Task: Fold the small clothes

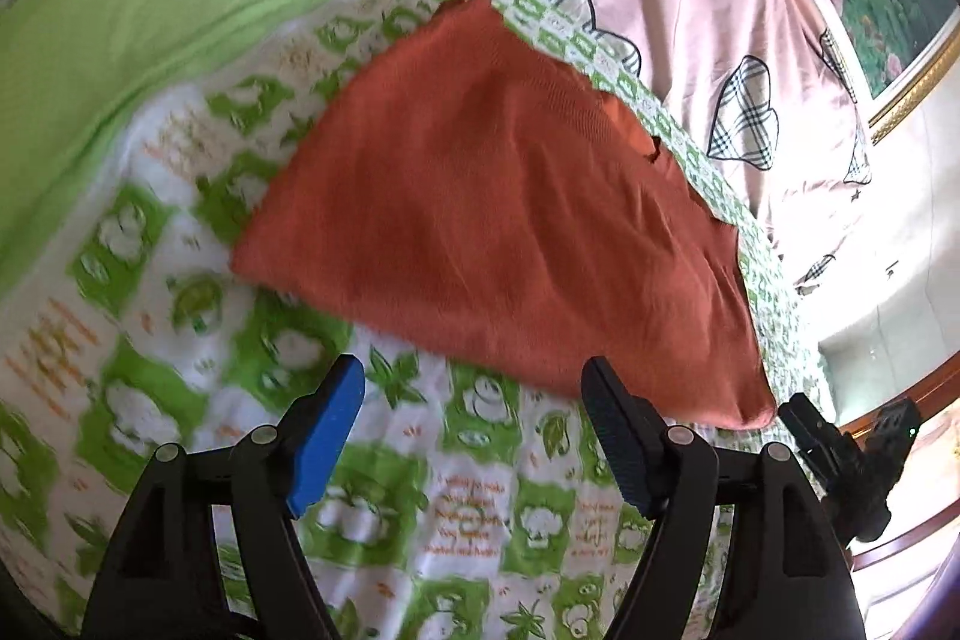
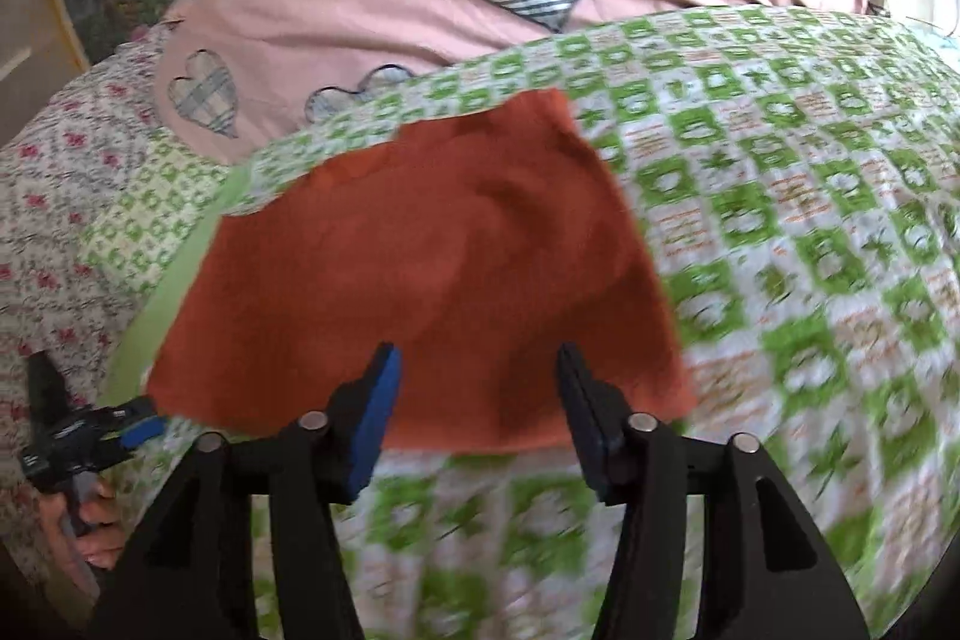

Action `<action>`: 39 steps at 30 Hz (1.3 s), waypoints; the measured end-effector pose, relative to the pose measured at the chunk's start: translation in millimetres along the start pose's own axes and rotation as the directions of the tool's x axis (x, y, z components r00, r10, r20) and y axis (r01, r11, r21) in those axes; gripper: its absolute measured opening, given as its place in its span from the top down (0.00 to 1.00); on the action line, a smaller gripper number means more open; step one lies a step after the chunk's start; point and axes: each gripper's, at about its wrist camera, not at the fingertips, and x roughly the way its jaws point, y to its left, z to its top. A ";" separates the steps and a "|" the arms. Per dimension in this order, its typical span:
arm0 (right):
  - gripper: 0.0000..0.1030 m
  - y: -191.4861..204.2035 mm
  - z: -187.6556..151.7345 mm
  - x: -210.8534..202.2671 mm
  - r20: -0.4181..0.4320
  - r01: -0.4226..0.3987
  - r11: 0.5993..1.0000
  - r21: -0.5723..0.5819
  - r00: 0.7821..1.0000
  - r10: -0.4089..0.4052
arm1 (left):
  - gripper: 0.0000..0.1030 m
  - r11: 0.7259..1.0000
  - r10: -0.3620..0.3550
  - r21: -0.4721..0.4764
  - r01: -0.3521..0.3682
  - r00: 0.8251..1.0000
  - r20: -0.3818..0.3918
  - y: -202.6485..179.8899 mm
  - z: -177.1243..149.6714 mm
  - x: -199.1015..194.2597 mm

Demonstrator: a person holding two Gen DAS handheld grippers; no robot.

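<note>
Left gripper (image 1: 471, 382) is angled downward with jaws released, nothing between them; one folded orange cloth (image 1: 504, 220) lies just beyond the fingertips on the green-patterned sheet (image 1: 372, 514). Right gripper (image 2: 477, 370) is angled downward, jaws parted over the cloth's near edge, unclamped. Two grippers and one cloth are counted.
</note>
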 end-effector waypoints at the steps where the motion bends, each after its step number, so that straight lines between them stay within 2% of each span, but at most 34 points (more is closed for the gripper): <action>1: 0.46 6.6 -5.8 -1.4 -0.008 -0.012 1.000 -0.003 1.000 0.012 | 0.27 1.000 0.000 -0.005 0.000 1.000 -0.002 -0.5 -1.6 1.7; 9: 0.46 24.9 -23.2 -3.6 -0.039 -0.065 0.998 0.000 0.997 0.065 | 0.25 0.994 -0.031 -0.104 0.037 0.998 0.055 7.9 -0.2 10.6; 15: 0.44 29.3 -23.5 -3.0 -0.042 -0.073 0.997 0.001 0.996 0.073 | 0.25 0.977 -0.056 -0.200 0.077 0.992 0.109 20.5 21.9 21.6; 18: 0.43 30.8 -23.3 -1.1 -0.049 -0.086 0.996 0.007 0.995 0.086 | 0.26 0.970 -0.040 -0.232 0.075 0.988 0.150 27.0 35.8 26.9; 20: 0.43 30.2 -22.2 1.3 -0.055 -0.092 0.996 0.009 0.994 0.092 | 0.36 0.971 -0.013 -0.233 0.054 0.985 0.171 27.0 46.0 30.1; 21: 0.43 29.3 -21.0 2.4 -0.056 -0.095 0.995 0.010 0.994 0.095 | 0.43 0.974 -0.003 -0.223 0.043 0.984 0.176 25.9 50.7 31.5; 22: 0.43 28.4 -20.3 3.4 -0.056 -0.098 0.995 0.012 0.993 0.099 | 0.67 0.977 0.008 -0.211 0.030 0.984 0.176 24.0 55.5 33.4; 23: 0.43 27.7 -19.7 4.2 -0.056 -0.099 0.995 0.013 0.993 0.100 | 0.87 0.979 0.013 -0.202 0.022 0.985 0.173 23.1 58.2 34.5; 27: 0.43 21.5 -14.1 7.7 -0.047 -0.091 0.996 0.018 0.995 0.092 | 0.90 0.995 0.023 -0.103 -0.001 0.977 0.210 -4.4 63.4 26.3; 31: 0.43 7.5 4.0 13.6 -0.054 -0.114 0.992 0.048 0.992 0.117 | 0.91 0.998 -0.035 0.049 0.025 0.976 0.217 -56.3 61.2 18.9; 36: 0.43 -1.6 32.3 30.6 -0.094 -0.128 0.990 0.059 0.987 0.133 | 0.91 0.968 -0.069 0.250 0.030 0.986 0.151 -132.3 40.9 42.8; 39: 0.43 1.3 46.8 48.2 -0.129 -0.172 0.983 0.070 0.975 0.180 | 0.91 0.940 -0.035 0.340 0.001 0.995 0.094 -156.7 20.0 73.9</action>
